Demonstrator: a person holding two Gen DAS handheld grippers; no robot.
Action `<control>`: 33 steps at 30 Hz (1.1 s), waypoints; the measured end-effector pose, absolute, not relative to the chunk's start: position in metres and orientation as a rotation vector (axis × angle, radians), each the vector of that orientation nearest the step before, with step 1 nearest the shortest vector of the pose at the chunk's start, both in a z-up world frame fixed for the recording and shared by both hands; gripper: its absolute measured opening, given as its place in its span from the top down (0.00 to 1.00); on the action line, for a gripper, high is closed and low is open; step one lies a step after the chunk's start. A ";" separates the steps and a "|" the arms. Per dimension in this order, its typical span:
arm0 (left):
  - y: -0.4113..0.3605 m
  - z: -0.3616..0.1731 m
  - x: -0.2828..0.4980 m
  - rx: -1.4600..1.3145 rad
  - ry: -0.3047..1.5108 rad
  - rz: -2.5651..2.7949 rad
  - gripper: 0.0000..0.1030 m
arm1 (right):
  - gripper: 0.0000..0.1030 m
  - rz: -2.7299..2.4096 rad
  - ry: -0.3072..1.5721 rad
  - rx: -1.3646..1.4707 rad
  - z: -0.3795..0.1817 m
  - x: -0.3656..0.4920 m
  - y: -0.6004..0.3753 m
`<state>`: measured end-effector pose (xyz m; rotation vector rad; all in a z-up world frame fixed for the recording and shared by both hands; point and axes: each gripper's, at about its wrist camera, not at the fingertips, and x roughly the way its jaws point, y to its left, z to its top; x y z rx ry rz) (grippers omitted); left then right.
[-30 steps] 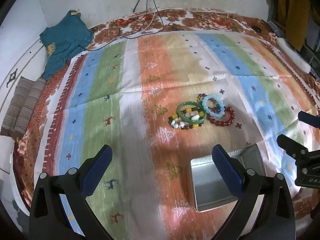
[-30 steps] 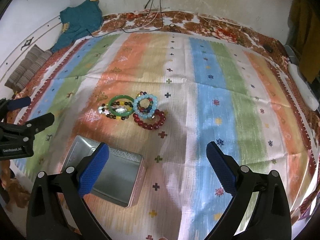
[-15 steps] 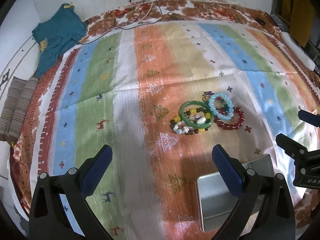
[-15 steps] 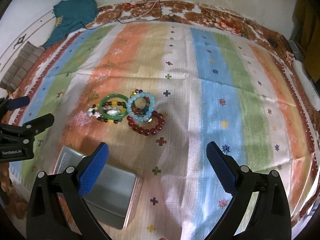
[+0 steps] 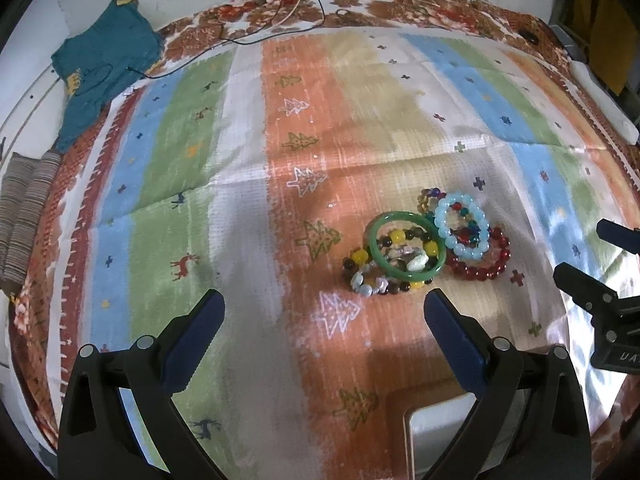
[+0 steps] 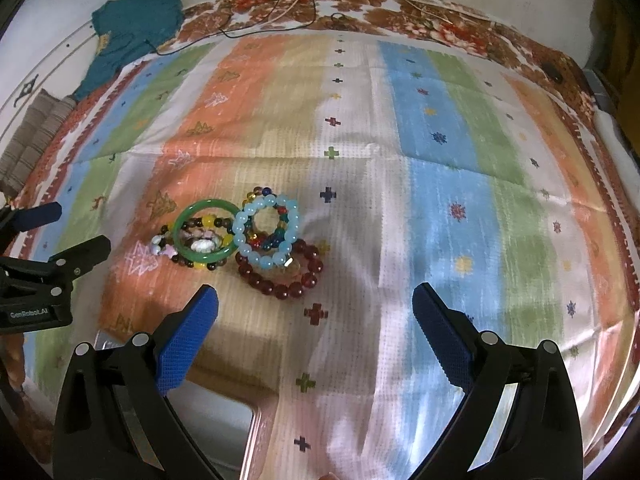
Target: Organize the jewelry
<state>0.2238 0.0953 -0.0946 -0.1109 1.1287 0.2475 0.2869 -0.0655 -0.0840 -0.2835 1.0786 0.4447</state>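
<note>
Right wrist view: bracelet pile (image 6: pixel 240 236) ahead-left of right gripper (image 6: pixel 314 312), released; left gripper (image 5: pixel 324 316) released, similarly near.

A metal tin (image 6: pixel 224 420) is lying partly hidden behind the right gripper's fingers (image 6: pixel 186 344), its near end running off the frame's bottom edge.

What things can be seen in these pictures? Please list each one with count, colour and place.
green bangle: one, green, left in the pile
light blue bead bracelet: one, pale blue, right of the bangle
dark red bead bracelet: one, nearest part of the pile
mixed bead bracelets: number unclear, under the others
metal tin: one, silver, near edge
striped cloth: one, multicolour
teal garment: one, far left
left gripper: open
right gripper: open
</note>
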 end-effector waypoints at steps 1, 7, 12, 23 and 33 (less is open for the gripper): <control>0.096 -0.097 0.227 -0.113 1.135 0.244 0.06 | 0.04 0.446 1.081 -0.287 -0.086 0.289 -0.064; 0.101 -0.108 0.237 -0.112 1.153 0.250 0.06 | 0.04 0.445 1.102 -0.294 -0.096 0.301 -0.060; 0.105 -0.114 0.245 -0.113 1.157 0.239 0.06 | 0.04 0.457 1.126 -0.277 -0.104 0.313 -0.056; 0.103 -0.131 0.269 -0.082 1.180 0.204 0.12 | 0.04 0.444 1.163 -0.273 -0.121 0.339 -0.045; 0.105 -0.145 0.282 -0.088 1.209 0.174 0.23 | 0.22 0.454 1.203 -0.274 -0.135 0.354 -0.032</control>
